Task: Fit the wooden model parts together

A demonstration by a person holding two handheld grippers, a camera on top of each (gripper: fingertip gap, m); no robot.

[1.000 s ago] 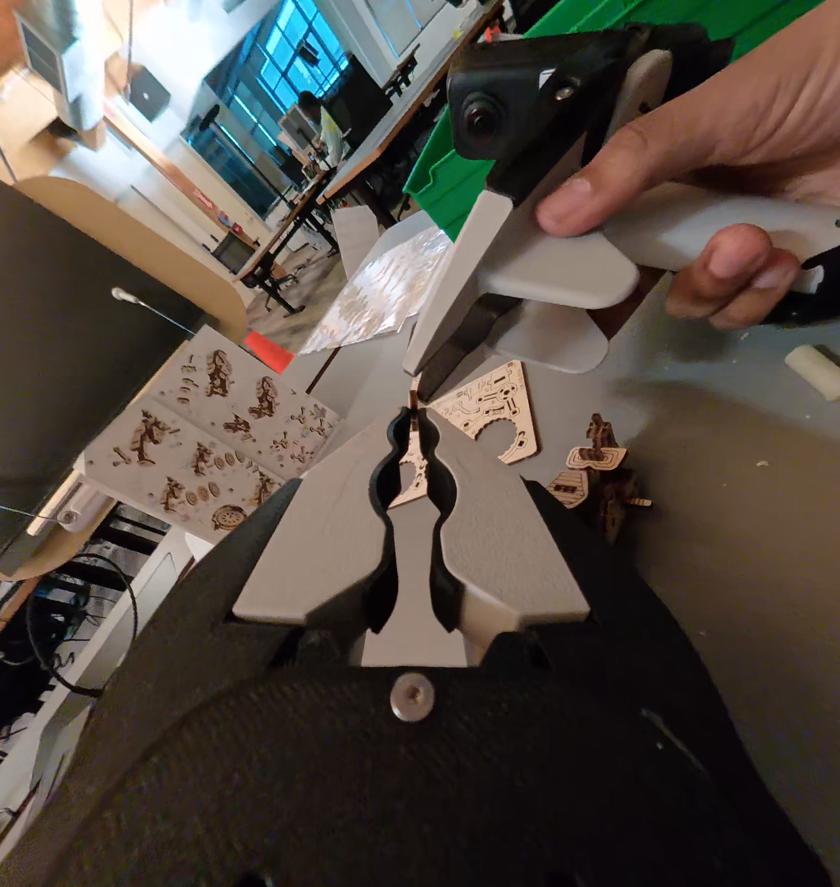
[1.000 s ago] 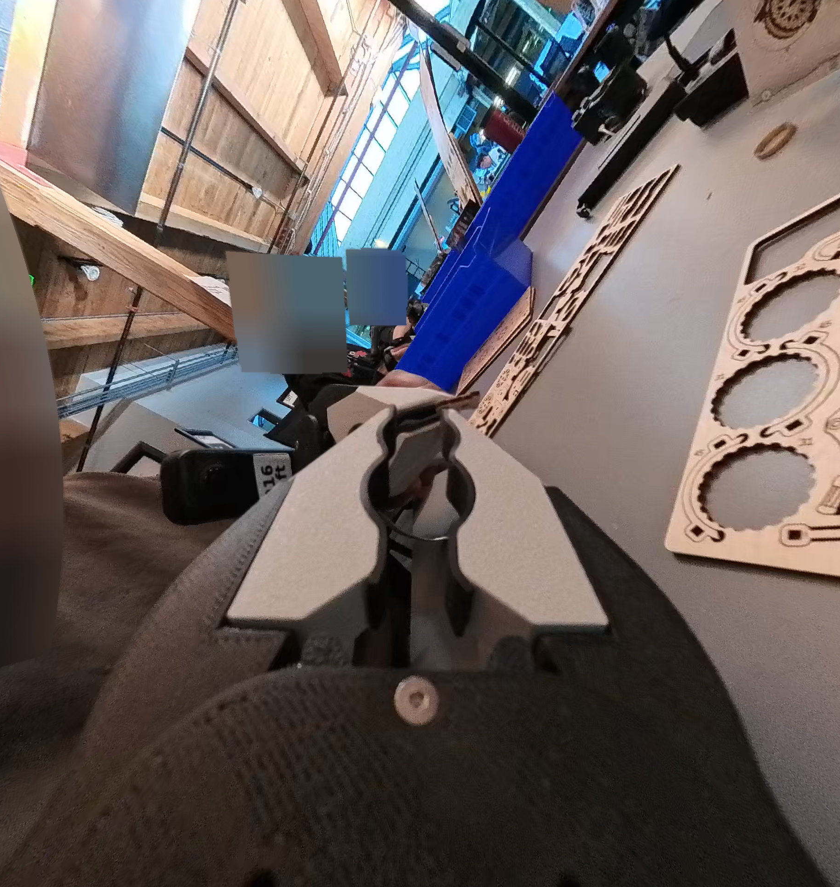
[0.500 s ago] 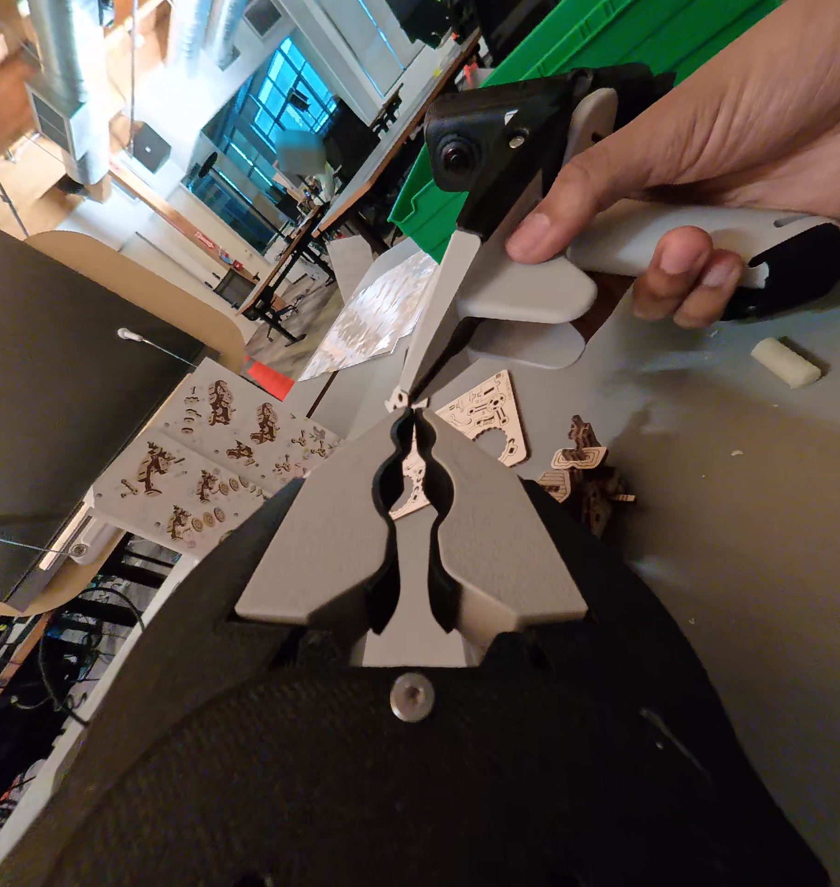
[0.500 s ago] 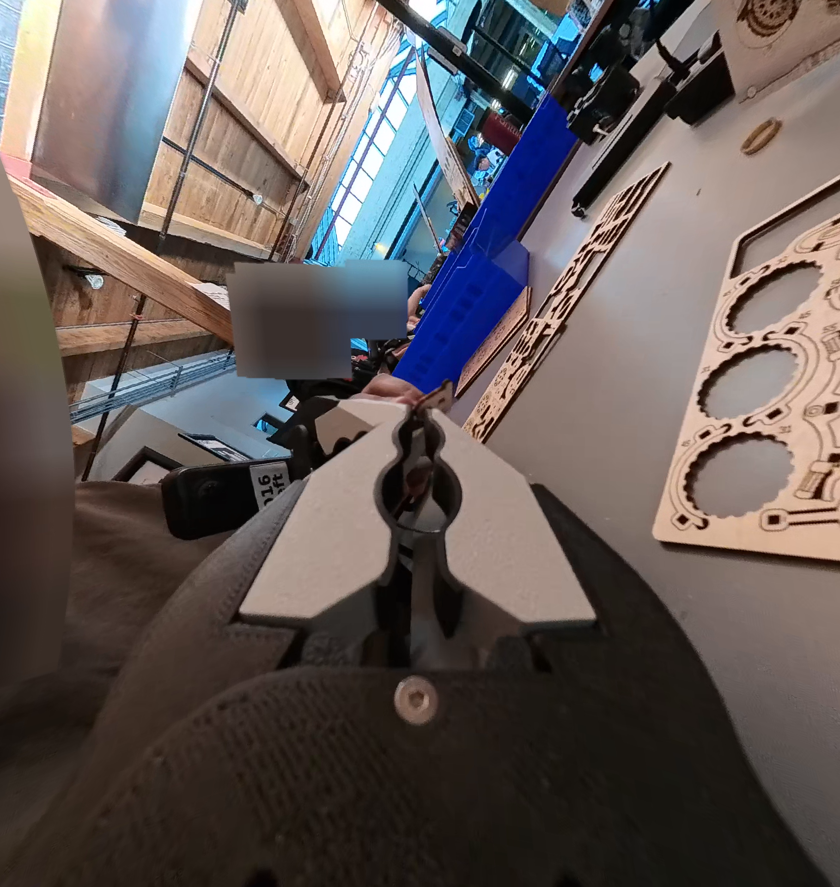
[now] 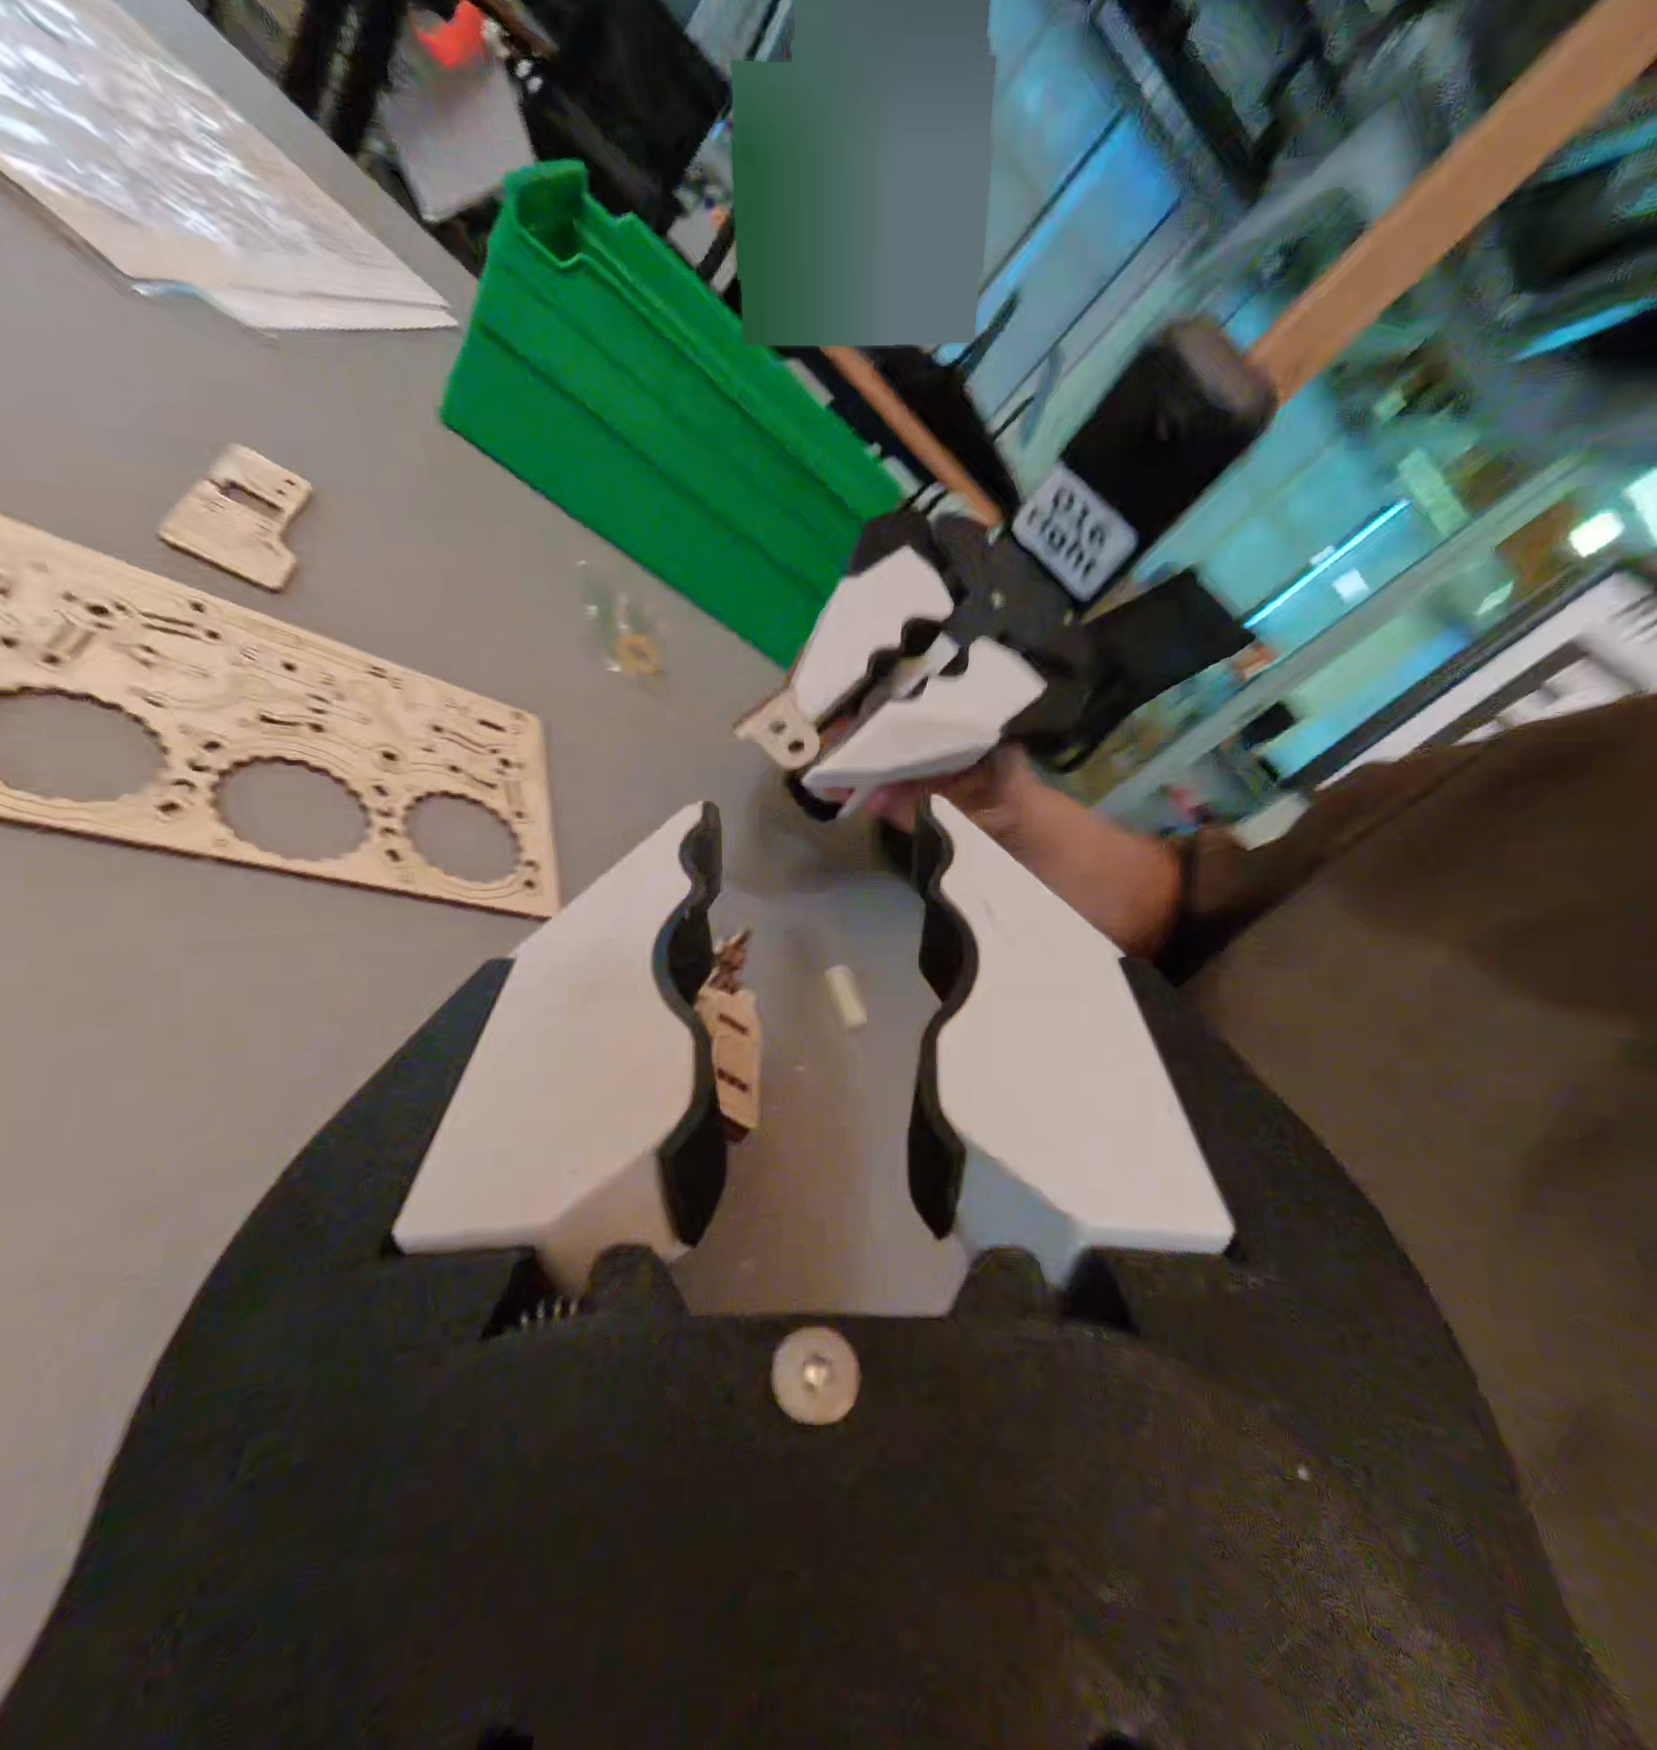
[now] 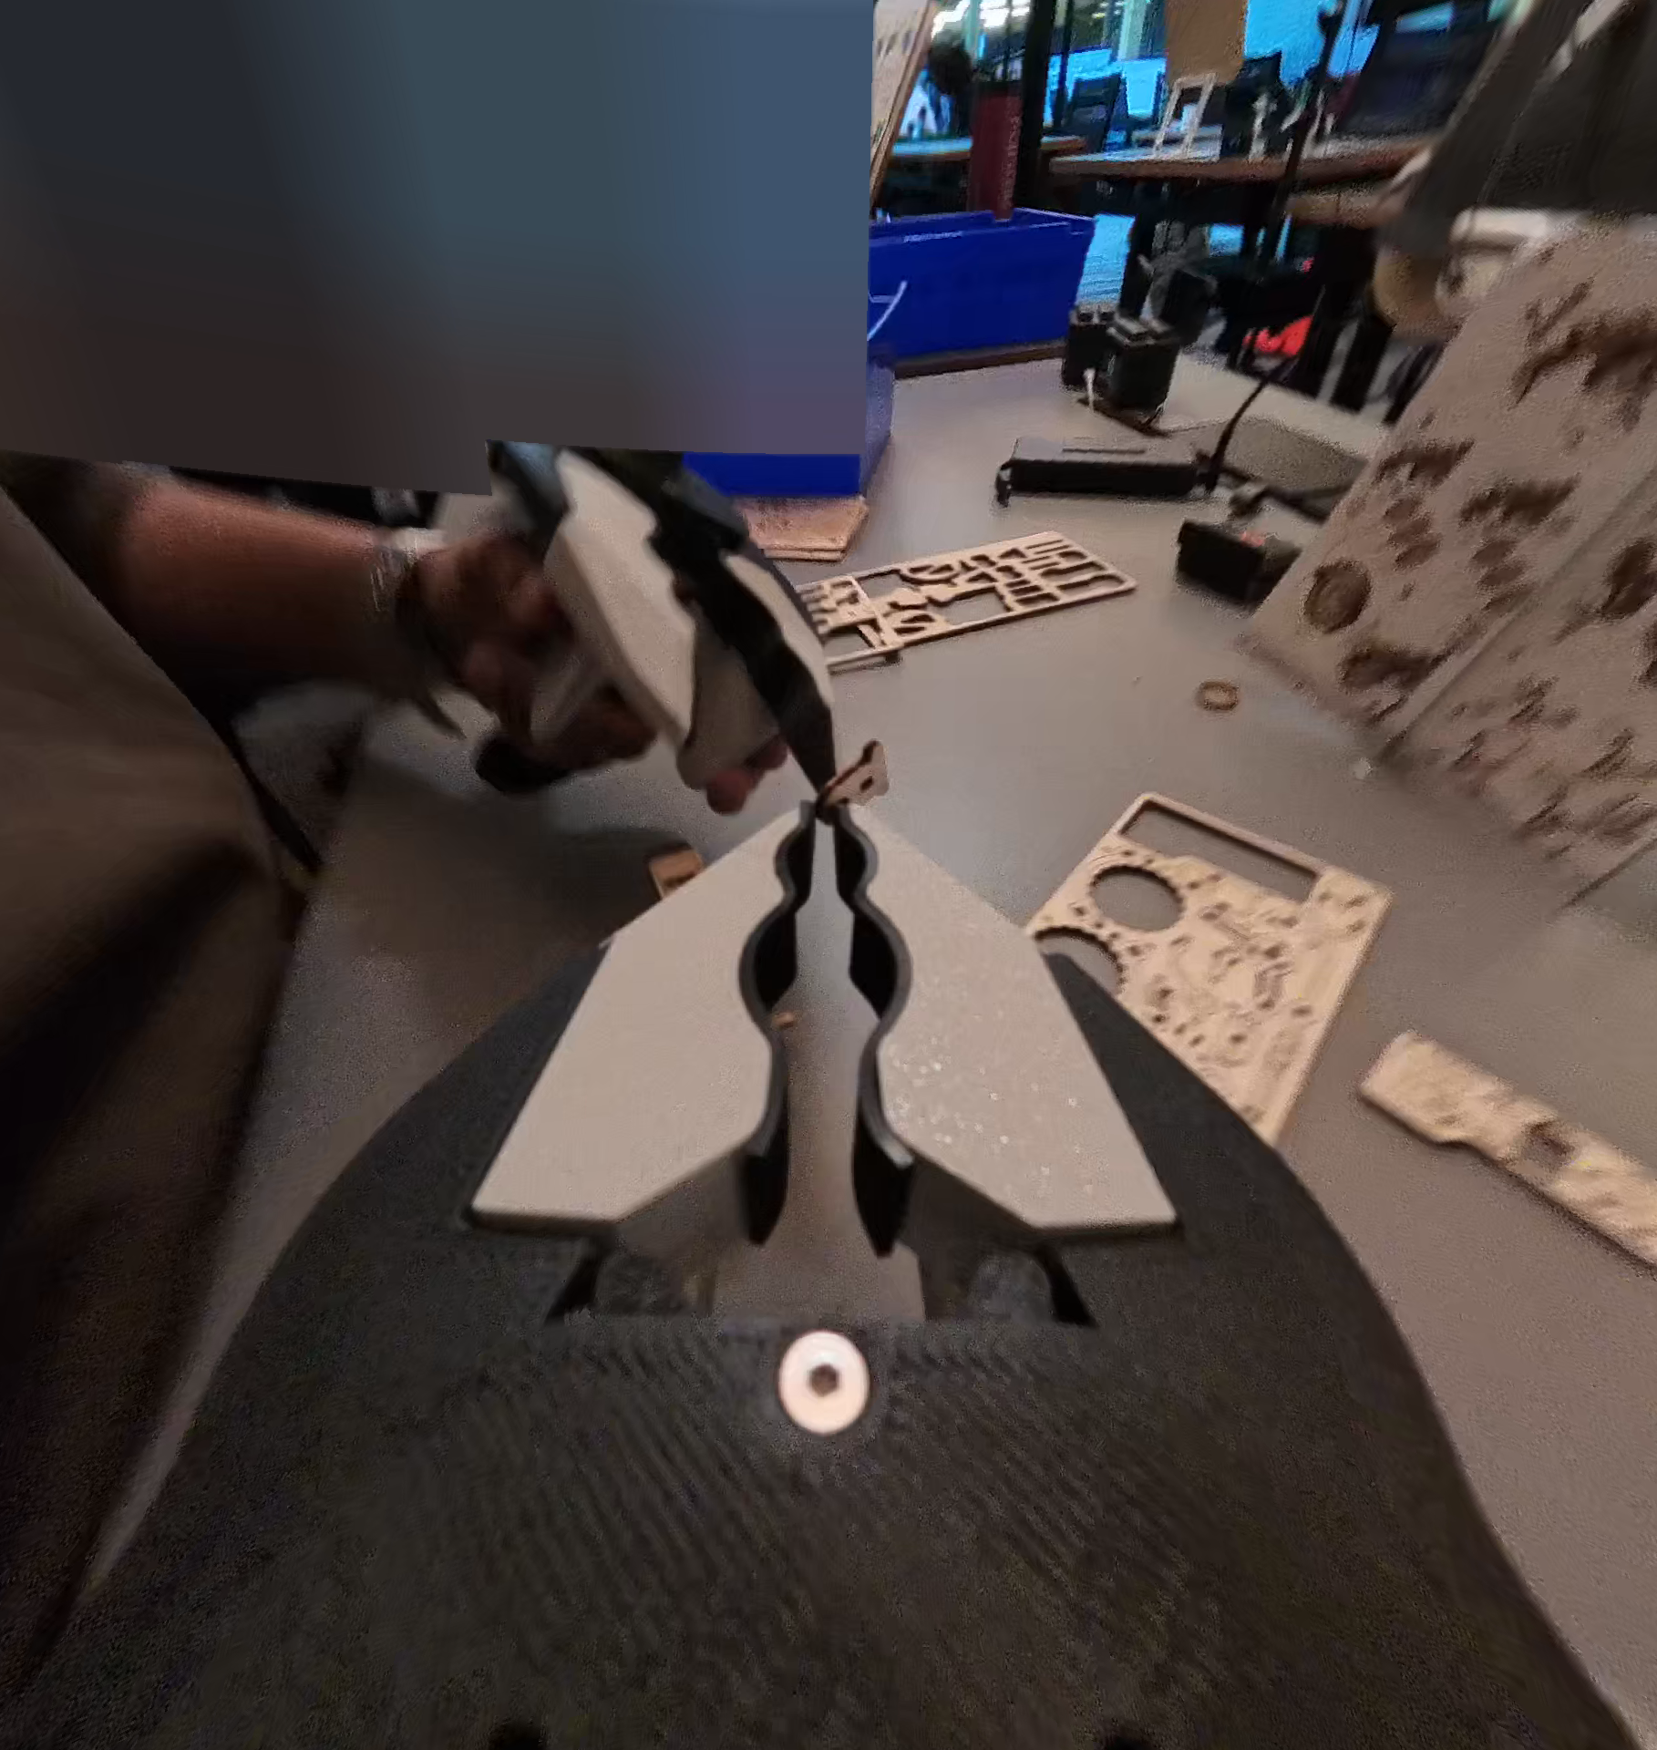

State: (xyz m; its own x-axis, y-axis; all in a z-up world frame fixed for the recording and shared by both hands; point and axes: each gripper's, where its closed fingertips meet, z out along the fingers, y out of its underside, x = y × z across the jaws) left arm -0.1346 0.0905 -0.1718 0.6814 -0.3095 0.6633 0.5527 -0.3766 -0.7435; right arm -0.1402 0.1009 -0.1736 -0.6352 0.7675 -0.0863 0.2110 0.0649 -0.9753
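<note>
My left gripper [image 5: 815, 824] is open and empty above the grey table [image 5: 190, 1042]. A small part-built wooden model [image 5: 735, 1032] shows between its fingers, close to the left finger; I cannot tell whether they touch. My right gripper [image 6: 829, 814] is shut on a small flat wooden piece [image 6: 858, 776] that sticks out of its tips. In the left wrist view the right gripper [image 5: 806, 758] is just beyond my left fingertips and holds that piece [image 5: 777, 734]. In the right wrist view the left gripper [image 6: 664, 644], held by a hand, points down beside the piece.
A green bin [image 5: 635, 455] stands at the back. A wooden sheet with round cut-outs [image 5: 238, 758] and an offcut [image 5: 238, 516] lie to the left. A white stub [image 5: 844, 994] lies on the table. A blue bin [image 6: 976, 275], an empty parts frame [image 6: 957, 587] and a strip offcut [image 6: 1525, 1136] lie around.
My left gripper has opened and let go of the thin wooden piece it held. My right gripper has closed on a small piece. Both grippers have swung to new angles.
</note>
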